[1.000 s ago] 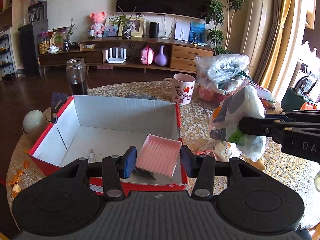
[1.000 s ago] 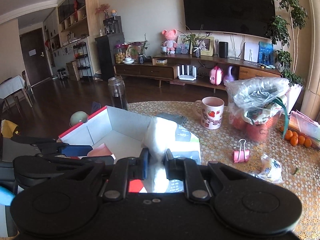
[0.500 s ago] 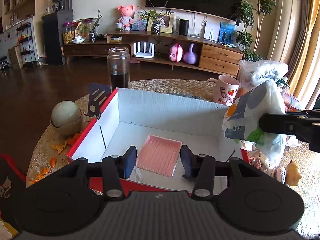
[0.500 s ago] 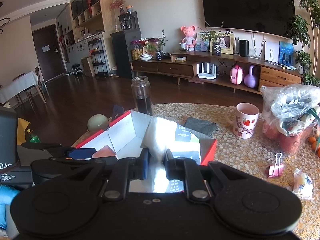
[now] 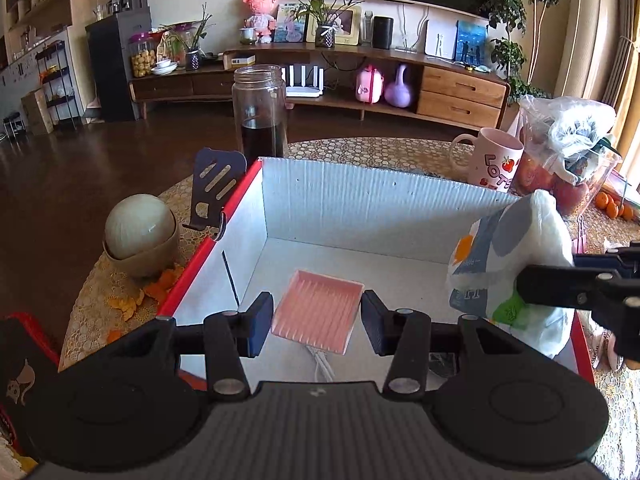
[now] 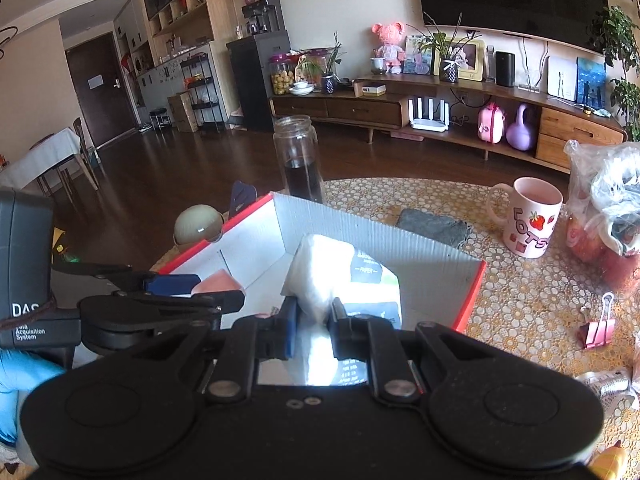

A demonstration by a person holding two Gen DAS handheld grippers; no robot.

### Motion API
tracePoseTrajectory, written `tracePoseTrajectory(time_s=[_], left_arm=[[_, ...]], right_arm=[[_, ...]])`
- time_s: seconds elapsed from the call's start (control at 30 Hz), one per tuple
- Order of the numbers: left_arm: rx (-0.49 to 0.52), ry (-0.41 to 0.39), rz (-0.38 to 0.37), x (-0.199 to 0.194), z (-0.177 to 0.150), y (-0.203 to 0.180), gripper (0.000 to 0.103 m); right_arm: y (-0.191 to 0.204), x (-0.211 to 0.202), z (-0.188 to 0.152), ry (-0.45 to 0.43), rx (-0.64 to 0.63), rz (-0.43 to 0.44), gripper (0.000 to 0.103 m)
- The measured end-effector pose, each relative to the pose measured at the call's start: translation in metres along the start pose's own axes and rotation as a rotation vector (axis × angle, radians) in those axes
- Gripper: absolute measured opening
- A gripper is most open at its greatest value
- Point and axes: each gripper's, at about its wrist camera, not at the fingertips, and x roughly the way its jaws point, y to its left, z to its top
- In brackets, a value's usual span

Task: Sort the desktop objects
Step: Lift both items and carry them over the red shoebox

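A red cardboard box (image 5: 360, 204) with a white inside stands on the round table; it also shows in the right wrist view (image 6: 360, 236). A pink ribbed tray (image 5: 316, 310) lies on the box floor. My left gripper (image 5: 316, 318) is open above the box, its pads on either side of the tray and apart from it. My right gripper (image 6: 312, 324) is shut on a white tissue pack (image 6: 340, 276) and holds it over the box's right side; the pack also shows in the left wrist view (image 5: 516, 264).
A glass jar of dark liquid (image 5: 260, 116), a phone stand (image 5: 214, 186) and a ball in a bowl (image 5: 140, 232) stand left of and behind the box. A strawberry mug (image 6: 532, 216), a grey cloth (image 6: 432, 222), a plastic bag (image 6: 608, 208) and a pink binder clip (image 6: 596, 328) are on the right.
The pink tray has left my left gripper and now lies flat on the box floor. My right gripper has carried the tissue pack leftward over the box.
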Motion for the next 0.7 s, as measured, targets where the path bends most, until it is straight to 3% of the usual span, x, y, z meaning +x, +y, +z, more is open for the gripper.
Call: tracePoseTrajectory(time_s=[0.27,0.7], left_arm=[[0.012,0.052,0.013,0.027,-0.006,-0.009,0.047],[0.063,0.116,0.021,0.049,-0.014,-0.014,0.047]], right_arm=[[-0.009,0.032,-0.012,0.031,-0.010,-0.050,0.015],[-0.007,0.050,-0.032,0.100,-0.059,-0.065,0.017]])
